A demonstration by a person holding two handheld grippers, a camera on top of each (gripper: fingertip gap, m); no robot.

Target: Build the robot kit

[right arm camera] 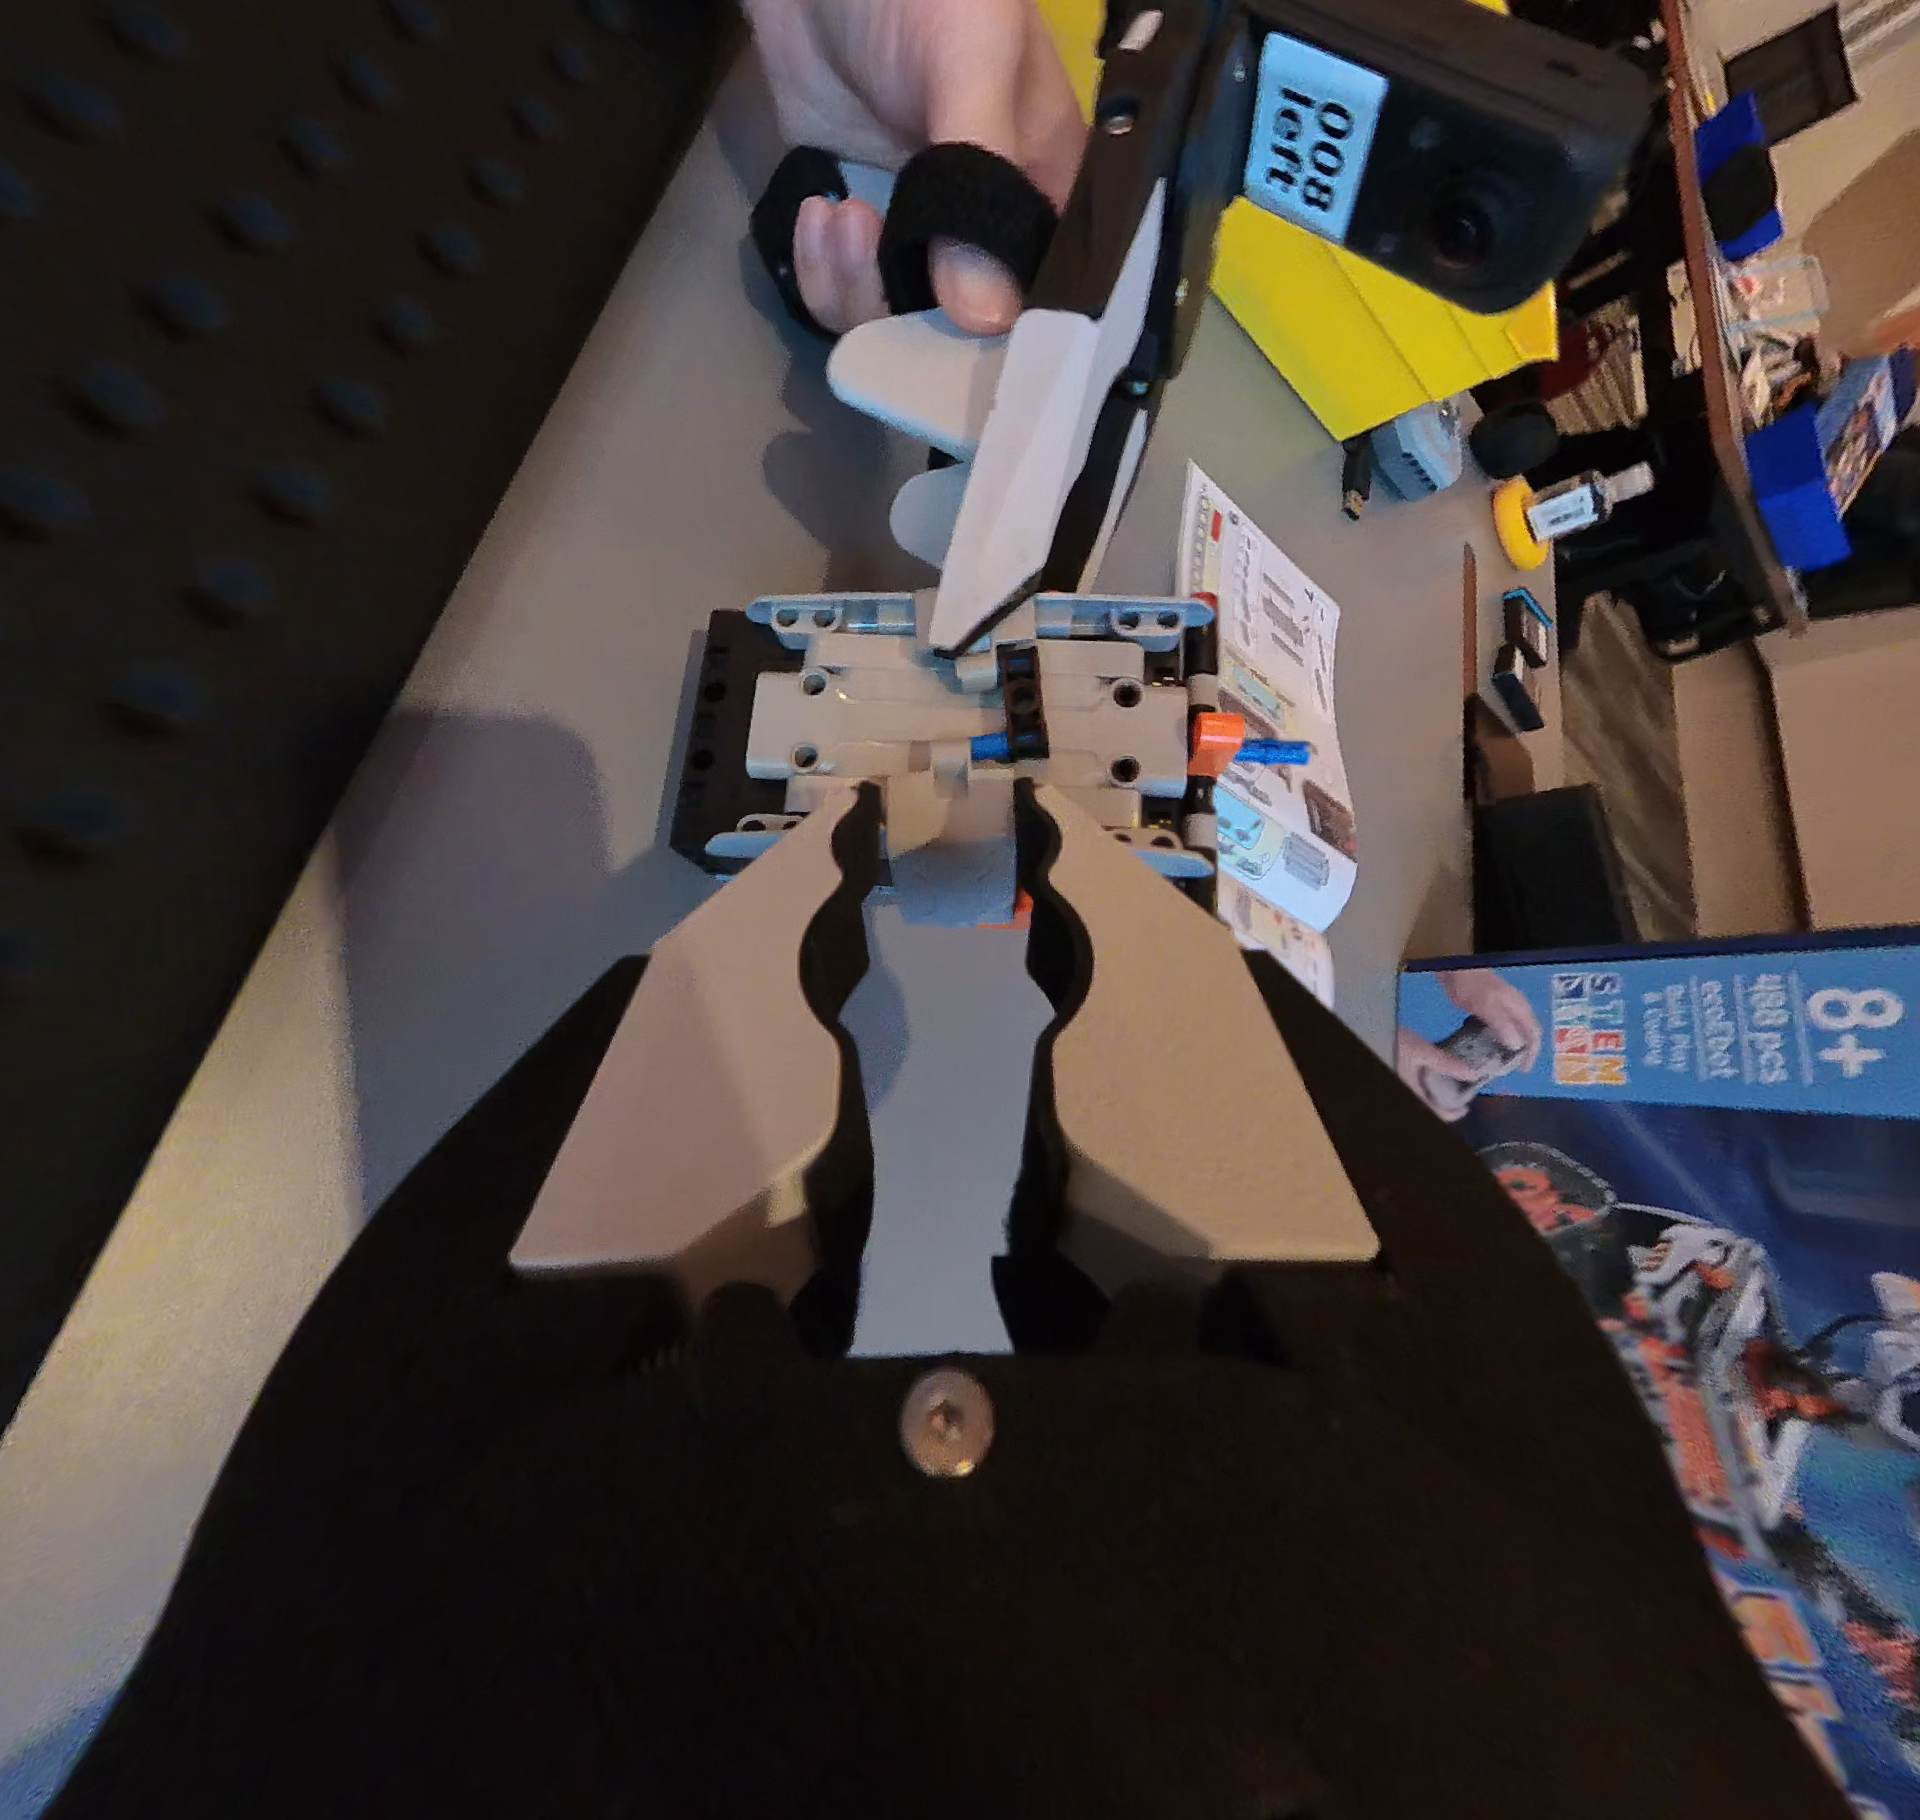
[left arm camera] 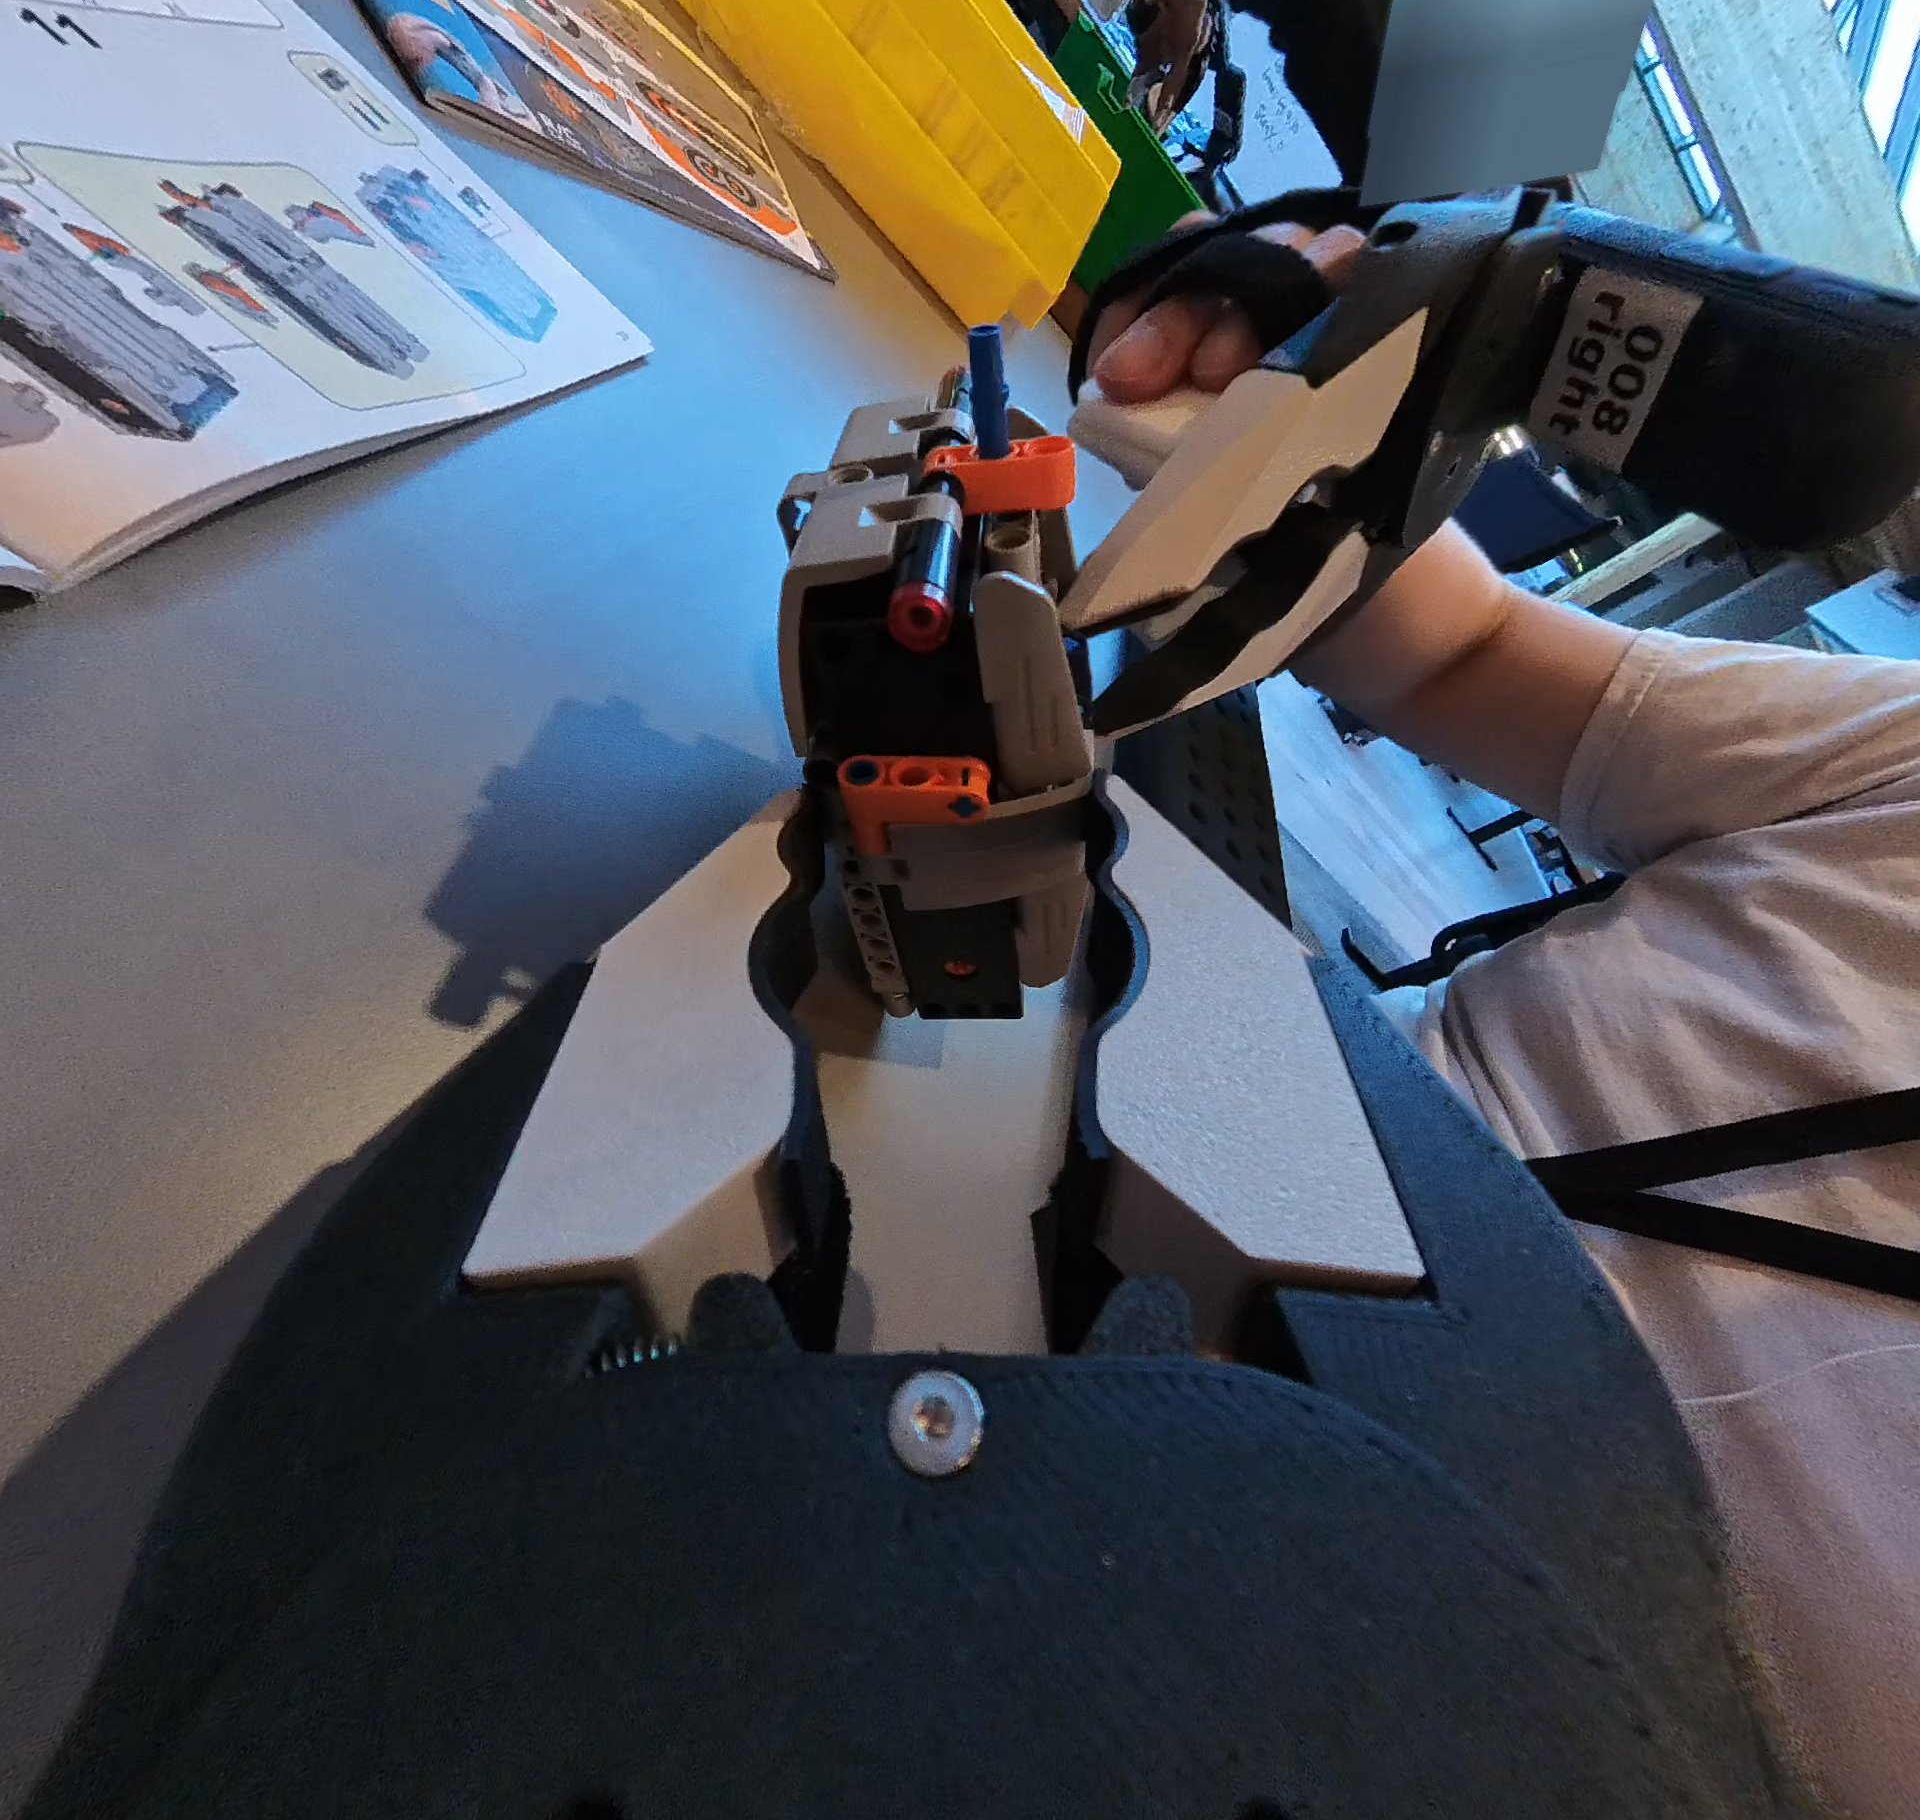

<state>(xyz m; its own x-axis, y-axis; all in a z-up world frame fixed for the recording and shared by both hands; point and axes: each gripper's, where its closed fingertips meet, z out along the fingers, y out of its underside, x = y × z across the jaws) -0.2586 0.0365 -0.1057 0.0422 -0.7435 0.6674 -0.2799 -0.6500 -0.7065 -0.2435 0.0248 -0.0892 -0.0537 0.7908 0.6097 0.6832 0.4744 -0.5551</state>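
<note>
A brick assembly of grey, black and orange parts, with a blue axle sticking out of one end, is held above the grey table. My left gripper is shut on its near end, one finger on each side. My right gripper comes in from the right, its tips at the assembly's grey side panel. In the right wrist view my right gripper is closed around a grey part at the near edge of the assembly. The left gripper pinches the far edge.
An open instruction booklet lies at the left, a blue product box behind it, then yellow bins and a green piece. The box is near the right gripper. A dark perforated panel runs along the table edge. Less than 4 cm separates the two grippers' tips.
</note>
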